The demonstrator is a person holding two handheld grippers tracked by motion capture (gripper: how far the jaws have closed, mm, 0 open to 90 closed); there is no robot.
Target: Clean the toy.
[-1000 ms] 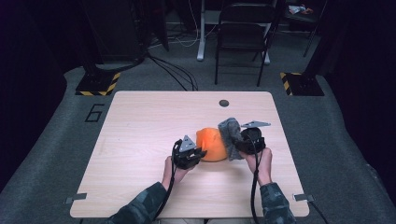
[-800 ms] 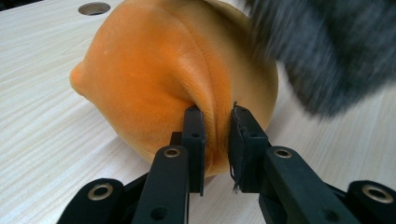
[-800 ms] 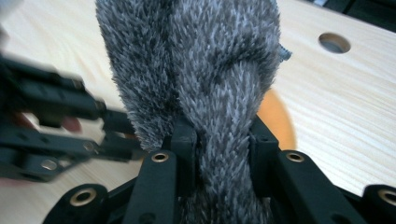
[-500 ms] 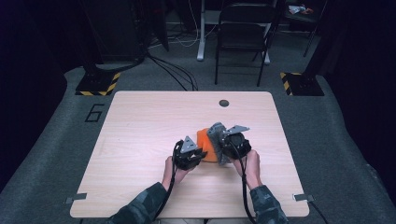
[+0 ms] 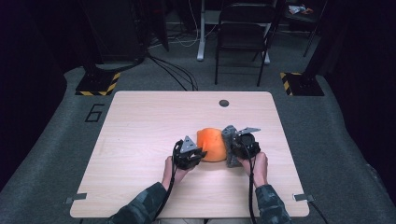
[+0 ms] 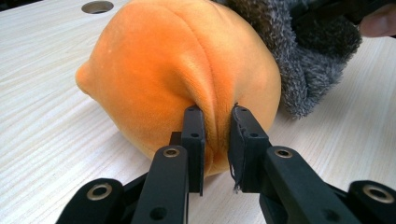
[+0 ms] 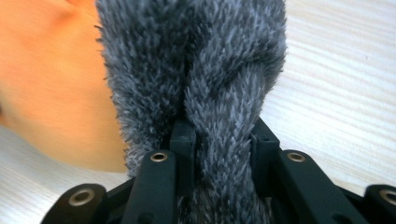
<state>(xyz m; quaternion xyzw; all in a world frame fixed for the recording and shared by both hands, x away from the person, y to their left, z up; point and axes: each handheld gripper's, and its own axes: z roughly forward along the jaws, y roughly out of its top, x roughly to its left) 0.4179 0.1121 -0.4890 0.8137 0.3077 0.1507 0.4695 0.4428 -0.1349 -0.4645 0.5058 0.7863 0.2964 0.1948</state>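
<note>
Item: orange plush (image 5: 212, 143), rounded and soft, lying on the table (image 5: 140, 130) toward its right half, nearer the person's edge than the far edge. A grey furry part (image 5: 229, 140) joins it on the side facing the table's right edge; whether the two are one toy or two pieces cannot be told.

Left gripper (image 5: 190, 156): in the left gripper view its jaws are nearly closed, pinching a fold of the orange plush (image 6: 187, 79) between the pads. One pad (image 6: 243, 149) shows a frayed edge. From the high view the pinch itself is hidden under the gripper body.

Right gripper (image 5: 243, 145): in the right gripper view its jaws are clamped on a thick roll of the grey furry part (image 7: 219, 93), whose pile hides the pads. The orange plush (image 7: 56, 84) appears blurred at that picture's left.

High view only: the whole tabletop, a round hole (image 5: 224, 103) near the far edge, both hands and camouflage sleeves (image 5: 144, 210) cut off at the bottom, a chair (image 5: 243, 37) beyond the table.

Left gripper view only: a fingertip (image 6: 380, 21) at the upper right corner, cut off.
</note>
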